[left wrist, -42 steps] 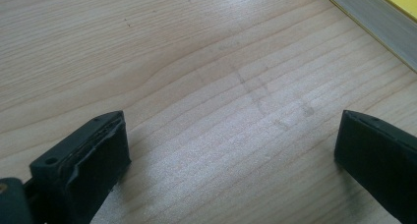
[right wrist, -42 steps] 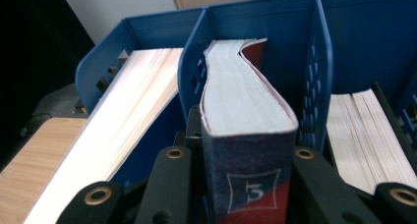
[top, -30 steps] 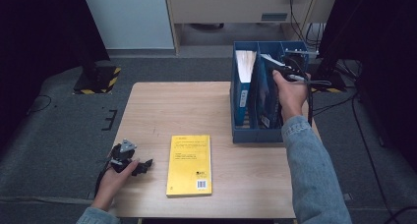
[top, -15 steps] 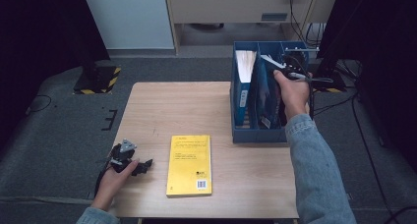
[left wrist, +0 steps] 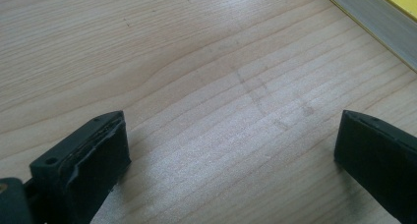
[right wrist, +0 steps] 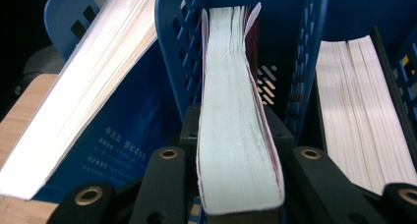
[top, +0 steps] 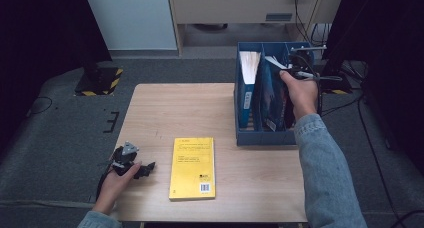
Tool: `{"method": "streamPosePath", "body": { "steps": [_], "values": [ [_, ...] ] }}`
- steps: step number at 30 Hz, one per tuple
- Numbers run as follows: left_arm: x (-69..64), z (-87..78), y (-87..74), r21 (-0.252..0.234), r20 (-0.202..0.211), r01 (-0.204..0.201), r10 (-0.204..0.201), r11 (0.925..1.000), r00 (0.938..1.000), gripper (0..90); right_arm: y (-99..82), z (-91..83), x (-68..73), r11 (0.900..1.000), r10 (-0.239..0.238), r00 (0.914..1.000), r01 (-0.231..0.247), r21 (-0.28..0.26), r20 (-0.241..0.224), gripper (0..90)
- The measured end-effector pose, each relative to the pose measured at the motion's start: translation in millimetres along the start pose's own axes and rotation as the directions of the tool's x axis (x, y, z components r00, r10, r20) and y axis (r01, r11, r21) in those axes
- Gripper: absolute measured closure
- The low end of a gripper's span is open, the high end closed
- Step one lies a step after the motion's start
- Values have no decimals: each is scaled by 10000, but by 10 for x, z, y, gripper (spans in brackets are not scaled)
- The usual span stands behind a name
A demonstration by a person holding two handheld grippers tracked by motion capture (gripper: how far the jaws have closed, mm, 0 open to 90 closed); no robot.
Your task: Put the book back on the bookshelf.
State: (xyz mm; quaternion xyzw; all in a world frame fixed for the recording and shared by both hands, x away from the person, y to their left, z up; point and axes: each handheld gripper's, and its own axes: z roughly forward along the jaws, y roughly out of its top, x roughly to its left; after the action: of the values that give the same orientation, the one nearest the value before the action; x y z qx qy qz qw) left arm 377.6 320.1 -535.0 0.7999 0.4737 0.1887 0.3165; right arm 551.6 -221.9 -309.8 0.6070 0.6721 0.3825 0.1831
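Observation:
A blue file holder (top: pixel 260 138) with three slots stands at the table's right back. My right gripper (top: pixel 295 64) reaches down into the middle slot and is shut on the top edge of a dark-covered book (top: pixel 272 90). In the right gripper view my right gripper (right wrist: pixel 235 130) has one jaw on each side of the book (right wrist: pixel 236 150), against its covers. A yellow book (top: pixel 192 167) lies flat near the front edge. Just left of it my left gripper (top: pixel 145 169) rests on the table, open. In the left gripper view the left gripper (left wrist: pixel 231 145) has only bare wood between its jaws.
A white-paged book with a blue cover (top: pixel 248 68) leans in the left slot (right wrist: pixel 98 76). Another book (right wrist: pixel 359 111) stands in the right slot. The yellow book's page edge (left wrist: pixel 378 17) shows in the left gripper view's far right corner. Black cables trail right of the holder.

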Motion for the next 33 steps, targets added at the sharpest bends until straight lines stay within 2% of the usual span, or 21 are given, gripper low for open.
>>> {"method": "streamPosePath", "body": {
  "steps": [4, 8, 16, 22, 23, 29, 33],
  "values": [
    [-4, 3, 0, -36, -6, 46, -46, 10000, 10000, 0, 24, -21, -3, 9999, 13, 9999, -12, 109, -141, 684],
    [-4, 3, 1, -29, -11, 44, -44, 10000, 10000, 0, 56, -35, 24, 9996, -176, 9998, 179, 233, -131, 678],
    [-3, 3, 1, -20, -9, 34, -34, 10000, 10000, 0, 119, 29, 47, 9989, -256, 9997, 253, 397, 57, 656],
    [-3, 2, 0, -28, -2, 30, -30, 10000, 10000, 0, 146, 87, 66, 9984, -332, 9992, 321, 473, 226, 700],
    [-2, 2, 1, -21, 1, 29, -29, 10000, 10000, 0, 152, 92, 67, 9985, -342, 9988, 327, 432, 345, 724],
    [-2, 3, 3, -19, 8, 33, -33, 10000, 10000, 0, 132, 74, 81, 9996, -225, 9989, 219, 152, 416, 732],
    [-2, 4, 4, -19, 7, 33, -33, 10000, 10000, 0, 129, 44, 102, 9986, -129, 9993, 147, -505, 352, 734]
  ]
}}
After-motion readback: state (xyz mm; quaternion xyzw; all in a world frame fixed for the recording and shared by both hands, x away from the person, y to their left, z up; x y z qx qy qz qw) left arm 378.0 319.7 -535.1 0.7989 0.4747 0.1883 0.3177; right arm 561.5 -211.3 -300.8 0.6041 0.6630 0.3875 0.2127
